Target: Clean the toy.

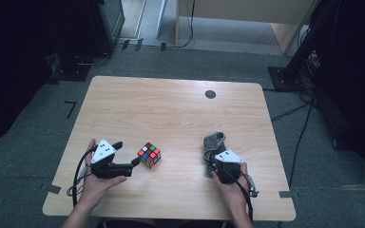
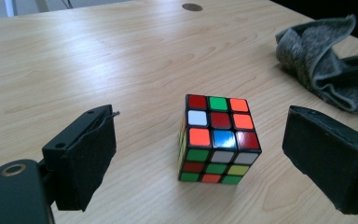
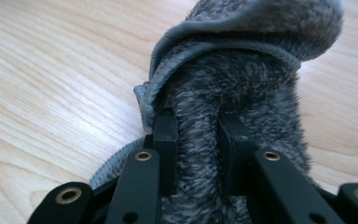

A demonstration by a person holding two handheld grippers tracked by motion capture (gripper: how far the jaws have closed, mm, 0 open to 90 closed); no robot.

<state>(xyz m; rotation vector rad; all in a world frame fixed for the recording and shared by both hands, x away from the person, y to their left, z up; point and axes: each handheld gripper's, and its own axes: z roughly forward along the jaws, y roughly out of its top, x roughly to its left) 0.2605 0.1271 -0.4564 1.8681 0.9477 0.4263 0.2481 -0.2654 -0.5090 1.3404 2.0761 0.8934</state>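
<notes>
Left gripper [image 2: 214,154], low in the frame, stands released around a multicoloured plastic puzzle cube [image 2: 218,140] on the wooden desk [image 2: 98,60]. Right gripper [image 3: 198,149] is clenched on a soft grey fleecy cloth [image 3: 242,70]. Rigid and slick, the cube likely wants flat opposite faces.

Table [image 1: 171,109]: from my station it reads as pale wood-grain laminate, smooth, with a soft sheen where the light falls.
Cube [image 2: 219,140]: I see glossy plastic, bright coloured tiles set in a shiny black frame.
Cloth [image 3: 242,70]: grey, fuzzy and matt; a thick nap, with a finer ribbed knit along the hem.
Left gripper [image 2: 223,154]: I make out matt black plastic jaws faced with dull, felt-like pads [image 2: 86,158]; a brass-coloured eyelet glints.
Right gripper [image 3: 198,135]: my view gives smooth, semi-gloss black arms with brassy metal rivets.
Floor [image 1: 38,118]: I read it as grey, matt carpet.
</notes>
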